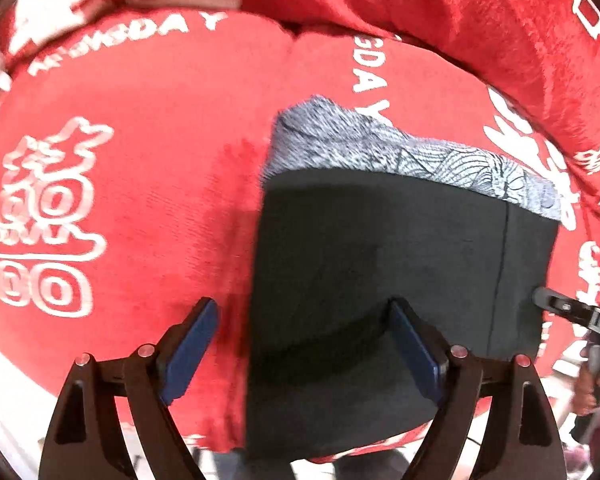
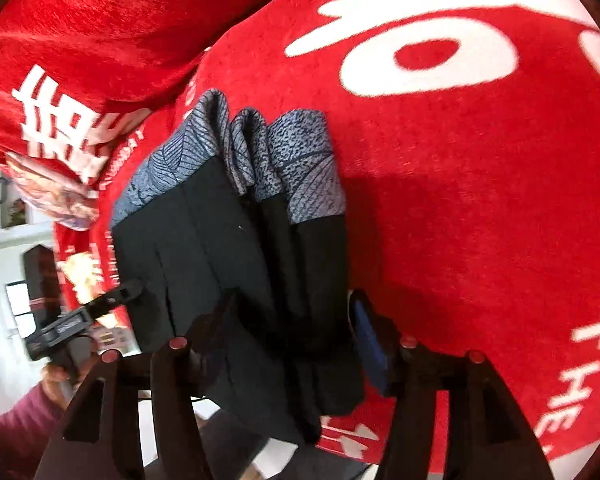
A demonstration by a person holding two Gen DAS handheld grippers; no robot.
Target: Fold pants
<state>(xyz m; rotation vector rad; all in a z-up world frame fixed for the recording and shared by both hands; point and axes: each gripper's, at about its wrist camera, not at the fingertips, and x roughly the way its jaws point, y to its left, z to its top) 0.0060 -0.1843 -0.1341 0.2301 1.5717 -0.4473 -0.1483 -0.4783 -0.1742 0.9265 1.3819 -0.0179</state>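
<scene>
The pants [image 1: 400,264] are black with a grey patterned band at the far end. They lie folded into a compact stack on a red plush blanket [image 1: 148,168]. My left gripper [image 1: 304,340] is open over the stack's left edge, with its right pad over the black cloth and its left pad over the blanket. In the right wrist view the stack [image 2: 236,248] shows several layers. My right gripper [image 2: 296,328] is open with its jaws either side of the stack's near end. The left gripper also shows at the left of that view [image 2: 112,300]. The right gripper's tip shows at the right edge of the left wrist view [image 1: 548,300].
The red blanket with white lettering [image 2: 440,160] covers the cushioned surface and rises in folds behind the stack [image 1: 460,20]. The surface's near edge drops off just below the stack [image 2: 348,440]. A white room lies beyond at the left [image 2: 4,272].
</scene>
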